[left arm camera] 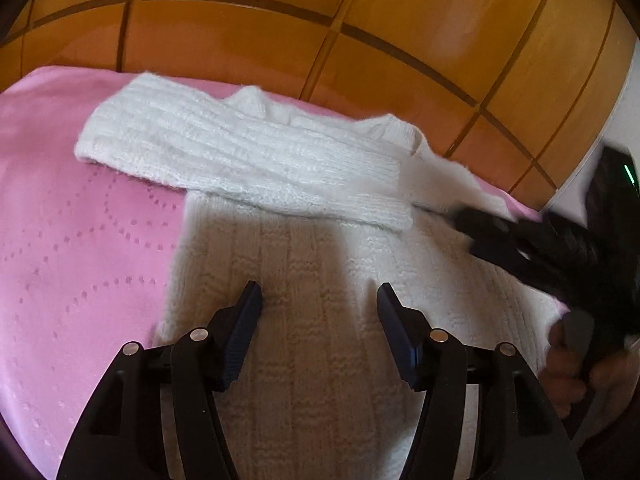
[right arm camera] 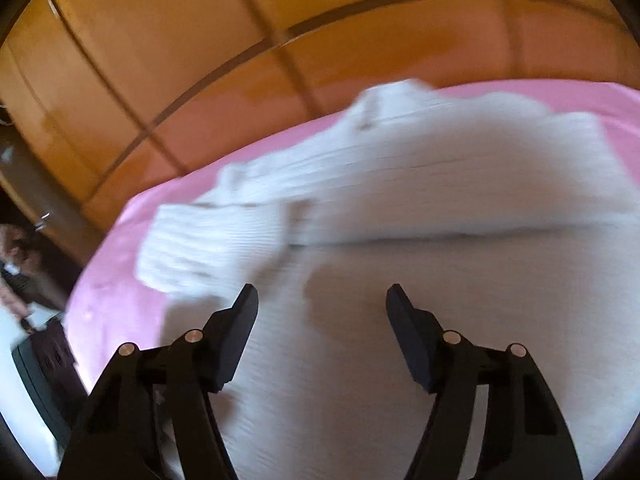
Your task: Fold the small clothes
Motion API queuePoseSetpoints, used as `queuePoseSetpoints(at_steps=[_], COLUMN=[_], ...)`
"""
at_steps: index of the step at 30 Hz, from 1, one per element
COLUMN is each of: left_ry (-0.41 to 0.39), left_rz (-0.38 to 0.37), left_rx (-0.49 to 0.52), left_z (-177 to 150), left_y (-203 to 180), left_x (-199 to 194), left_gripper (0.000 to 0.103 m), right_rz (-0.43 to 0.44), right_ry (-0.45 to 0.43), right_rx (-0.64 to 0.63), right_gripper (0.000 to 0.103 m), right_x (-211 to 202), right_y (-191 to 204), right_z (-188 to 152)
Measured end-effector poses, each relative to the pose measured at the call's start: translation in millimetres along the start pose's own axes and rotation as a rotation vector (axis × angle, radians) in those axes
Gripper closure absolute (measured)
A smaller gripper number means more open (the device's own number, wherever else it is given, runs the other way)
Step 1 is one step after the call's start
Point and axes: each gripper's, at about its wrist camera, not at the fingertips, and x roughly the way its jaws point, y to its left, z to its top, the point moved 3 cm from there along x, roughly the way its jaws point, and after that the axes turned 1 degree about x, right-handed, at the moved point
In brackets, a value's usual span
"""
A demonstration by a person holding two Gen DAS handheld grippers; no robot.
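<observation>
White knit sweater (left arm camera: 304, 320) lies flat on the pink bedspread (left arm camera: 80, 240), wooden wardrobe (left arm camera: 280, 32) behind the bed. One sleeve (left arm camera: 240, 164) is already folded across the chest, lying crosswise over the body near the neckline (left arm camera: 256, 100).

Left gripper (left arm camera: 319, 296) hangs over the lower body of the sweater, fingers spread apart, nothing between them. Right gripper (right arm camera: 322, 298) is likewise over the body panel, fingers wide, holding nothing; in the left view it shows as a dark blur (left arm camera: 520, 240) at the sweater's right edge. Right view is motion-blurred, so whether the tips touch the knit can't be told.

Orientation: sweater's long axis runs from the hem near the grippers away toward the wardrobe, neckline pointing at the wardrobe. Ribbing on the body follows that axis. Folded sleeve's long axis runs across it, cuff (left arm camera: 104, 136) end hanging past the body's left edge onto the bedspread.

Risks, as judgement:
- Loose chunky knit is soft and stretchy; pinching only one layer would drag the top and leave the back behind, making a crooked fold.
- Any pull on the body could slide the folded sleeve off, since it just rests there.
- Bedspread is soft fabric too; fingers digging low could grab pink cloth with the sweater.
- Fast right-hand motion could snag the knit loops.
</observation>
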Motion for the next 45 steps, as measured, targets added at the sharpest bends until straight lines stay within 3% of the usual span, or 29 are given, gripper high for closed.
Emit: queuePoseSetpoints(at_steps=[5, 6, 7, 8, 9, 14, 18, 22, 27, 31, 34, 38, 39, 42, 43, 45], left_ry=[-0.015, -0.016, -0.017, -0.019, -0.021, -0.024, -0.024, -0.024, -0.02, 0.0, 0.021, -0.039, -0.031, 0.008, -0.005, -0.021], left_rz=[0.013, 0.013, 0.011, 0.007, 0.005, -0.005, -0.003, 0.002, 0.002, 0.016, 0.021, 0.018, 0.005, -0.148, -0.167, -0.2], left_rx=[0.022, 0.021, 0.02, 0.018, 0.018, 0.018, 0.02, 0.024, 0.024, 0.028, 0.031, -0.003, -0.025, -0.238, -0.287, -0.371], left_z=[-6.1, -6.2, -5.6, -6.2, -7.0, -7.5, -8.3, -10.6, -12.0, -10.9, -3.1, 28.1, 37.6, 68.8, 76.2, 91.4], left_y=[0.1, 0.7, 0.8, 1.8, 2.6, 3.3, 3.6, 3.8, 3.7, 1.5, -2.3, 7.3, 12.5, 33.3, 38.2, 48.8], left_x=[0.4, 0.5, 2.7, 2.8, 3.0, 2.6, 2.5, 1.7, 3.2, 4.1, -1.3, -11.2, -7.9, 8.5, 12.0, 21.5], left_gripper=[0.044, 0.044, 0.044, 0.044, 0.044, 0.042, 0.042, 0.042, 0.042, 0.042, 0.042, 0.042, 0.042, 0.042, 0.042, 0.033], right_rz=[0.003, -0.01, -0.055, -0.076, -0.069, -0.081, -0.081, -0.153, -0.267, -0.323, -0.327, -0.294, -0.287, -0.267, -0.261, -0.254], right_ry=[0.092, 0.107, 0.116, 0.119, 0.12, -0.085, -0.22, -0.304, -0.29, -0.198, -0.143, -0.124, -0.125, -0.129, -0.129, -0.127], right_rx=[-0.069, -0.094, -0.138, -0.173, -0.204, -0.347, -0.331, -0.272, -0.117, 0.072, 0.174, 0.242, 0.247, 0.253, 0.252, 0.244], right_gripper=[0.043, 0.055, 0.079, 0.094, 0.097, 0.097, 0.097, 0.097, 0.097, 0.097, 0.097, 0.097, 0.097, 0.097, 0.097, 0.097], right_x=[55.4, 62.8, 68.5, 69.1, 66.8, 4.4, -45.9, -78.3, -84.9, -65.0, -49.4, -42.9, -42.4, -46.3, -46.6, -51.0], right_y=[33.6, 39.8, 48.1, 54.2, 60.7, 91.6, 89.6, 54.6, -25.9, -102.5, -143.6, -170.0, -171.2, -170.2, -165.4, -165.4], right_z=[13.1, 14.9, 17.2, 19.6, 22.9, 56.1, 89.2, 116.7, 120.5, 100.2, 82.9, 73.3, 73.9, 71.4, 72.6, 75.5])
